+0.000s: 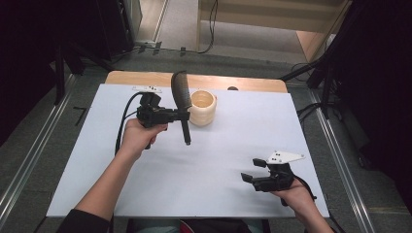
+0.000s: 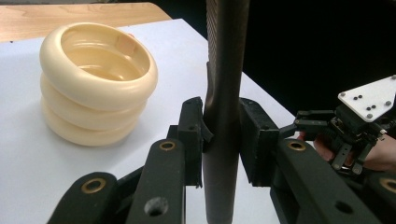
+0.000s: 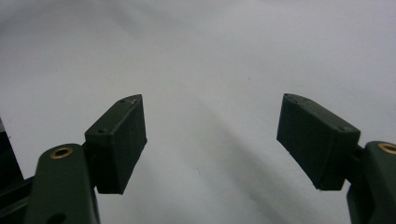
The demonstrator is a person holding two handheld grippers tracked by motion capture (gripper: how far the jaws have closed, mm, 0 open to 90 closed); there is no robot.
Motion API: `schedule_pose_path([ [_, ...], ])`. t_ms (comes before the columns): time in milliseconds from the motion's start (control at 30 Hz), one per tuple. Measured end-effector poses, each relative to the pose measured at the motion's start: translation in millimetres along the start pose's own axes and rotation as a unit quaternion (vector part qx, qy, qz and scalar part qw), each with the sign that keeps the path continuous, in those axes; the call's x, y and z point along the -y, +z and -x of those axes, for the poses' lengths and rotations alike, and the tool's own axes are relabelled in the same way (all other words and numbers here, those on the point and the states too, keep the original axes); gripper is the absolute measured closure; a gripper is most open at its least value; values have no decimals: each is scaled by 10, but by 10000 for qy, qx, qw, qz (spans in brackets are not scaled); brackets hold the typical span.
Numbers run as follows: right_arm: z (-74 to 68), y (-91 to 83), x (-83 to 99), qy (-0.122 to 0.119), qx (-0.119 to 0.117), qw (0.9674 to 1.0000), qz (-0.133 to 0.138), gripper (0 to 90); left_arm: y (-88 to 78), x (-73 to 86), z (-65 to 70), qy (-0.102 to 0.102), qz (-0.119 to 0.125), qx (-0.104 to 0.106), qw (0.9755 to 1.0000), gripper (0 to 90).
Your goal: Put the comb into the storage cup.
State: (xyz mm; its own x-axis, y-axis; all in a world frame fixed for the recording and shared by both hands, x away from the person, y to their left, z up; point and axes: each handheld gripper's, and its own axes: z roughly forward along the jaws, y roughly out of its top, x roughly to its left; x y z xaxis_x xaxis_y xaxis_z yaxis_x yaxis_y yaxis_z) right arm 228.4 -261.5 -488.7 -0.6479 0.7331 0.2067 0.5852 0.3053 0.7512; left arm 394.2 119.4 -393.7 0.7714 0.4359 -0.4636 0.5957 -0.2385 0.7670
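In the high view the left gripper [image 1: 183, 115] sits left of centre in the upper half of the frame, its jaws clamped on the handle of a dark hairbrush [image 1: 181, 92]; the brush stands nearly upright, its bristled head rising toward the top of the frame and the handle end hanging below the jaws, clear of the white table [image 1: 233, 160]; just to the right of the brush, and partly behind it, stands a cream ribbed cup [image 1: 204, 108] with its mouth open upward. In the left gripper view the two black pads press on either side of the hairbrush handle [image 2: 223, 116] at the frame's centre; the gap between them is narrow, taken up wholly by the handle; the cream ribbed cup [image 2: 95, 84] stands at the upper left on the table, apart from the brush. The right gripper [image 1: 253, 171] rests at the lower right of the high view, held low over the table, well apart from the cup and brush; in the right gripper view its jaws stand wide, with bare white table [image 3: 210, 93] between them and nothing touching either pad.
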Motion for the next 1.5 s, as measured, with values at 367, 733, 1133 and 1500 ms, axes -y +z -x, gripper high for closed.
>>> schedule_pose_path([
  [367,10,9,2,27,-10,10000,-18,222,71,-142,-14,107,82,-75,9999,732],
  [733,9,15,-3,34,-28,10000,27,222,138,-304,-73,153,97,-120,9998,732],
  [1133,11,10,-12,35,-33,10000,70,222,232,-403,-139,135,179,-262,9994,732],
  [1500,18,3,-25,34,-60,9999,79,222,274,-600,-156,190,312,-311,9988,733],
])
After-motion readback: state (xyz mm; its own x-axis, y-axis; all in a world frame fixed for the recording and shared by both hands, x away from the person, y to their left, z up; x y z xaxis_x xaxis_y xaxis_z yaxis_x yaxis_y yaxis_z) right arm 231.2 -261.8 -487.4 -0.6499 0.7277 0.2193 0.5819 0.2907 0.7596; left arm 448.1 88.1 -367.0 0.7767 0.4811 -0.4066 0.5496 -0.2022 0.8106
